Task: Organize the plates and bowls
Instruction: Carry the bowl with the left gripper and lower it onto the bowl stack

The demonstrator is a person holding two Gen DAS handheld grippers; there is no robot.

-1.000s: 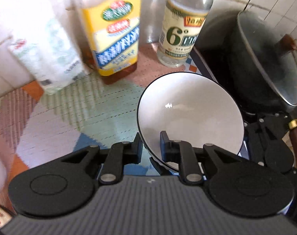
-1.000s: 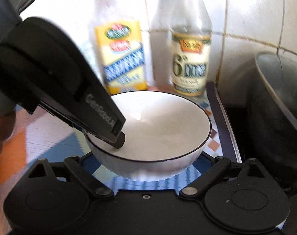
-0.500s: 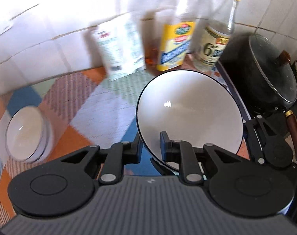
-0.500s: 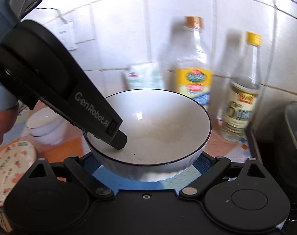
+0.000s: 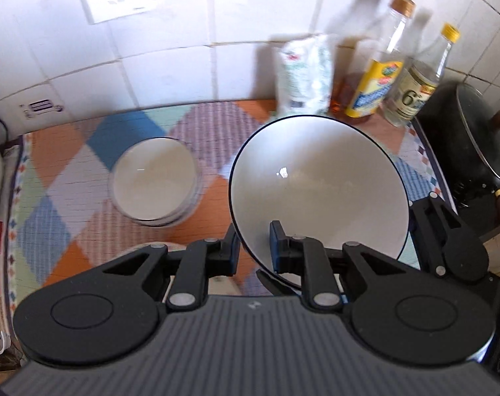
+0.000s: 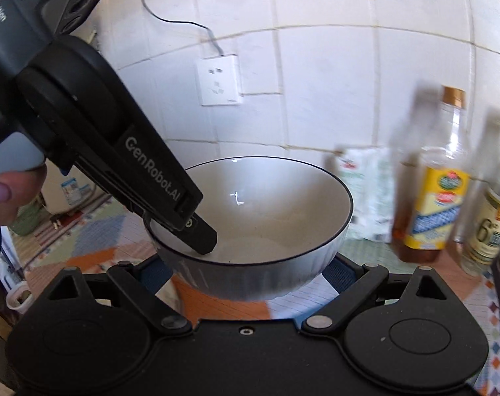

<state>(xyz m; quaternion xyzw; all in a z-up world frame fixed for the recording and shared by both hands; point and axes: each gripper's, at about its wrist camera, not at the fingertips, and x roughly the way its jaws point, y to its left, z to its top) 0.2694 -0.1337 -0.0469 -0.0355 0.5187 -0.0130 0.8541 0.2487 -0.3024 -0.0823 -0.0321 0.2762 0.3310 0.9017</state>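
- The left gripper point(image 5: 253, 247) points steeply down and pinches the near rim of the white bowl point(image 5: 319, 184): one finger lies inside the bowl, the other outside against the wall, clenched tight on the rim.
- From the right wrist view, the left gripper point(image 6: 197, 231) comes in from the upper left as a long black arm slanting down into the bowl point(image 6: 259, 217), with a thumb point(image 6: 5, 198) of the person's hand showing at the left edge.
- The right gripper point(image 6: 250, 274) sits lower and more level, its two fingers spread wide on either side of the bowl's underside. Whether its pads press the bowl or only flank it I cannot tell.
- The bowl is held in the air above the patterned mat point(image 5: 68, 204), tilted toward the left wrist camera.
- A stack of white bowls point(image 5: 154, 181) rests on the mat to the left of the held bowl, apart from it.
- Behind, against the tiled wall, stand a white bag point(image 5: 304, 76), a yellow-labelled bottle point(image 5: 378, 82) and a clear bottle point(image 5: 418, 89); a dark lidded pot point(image 5: 481, 142) sits at the right.
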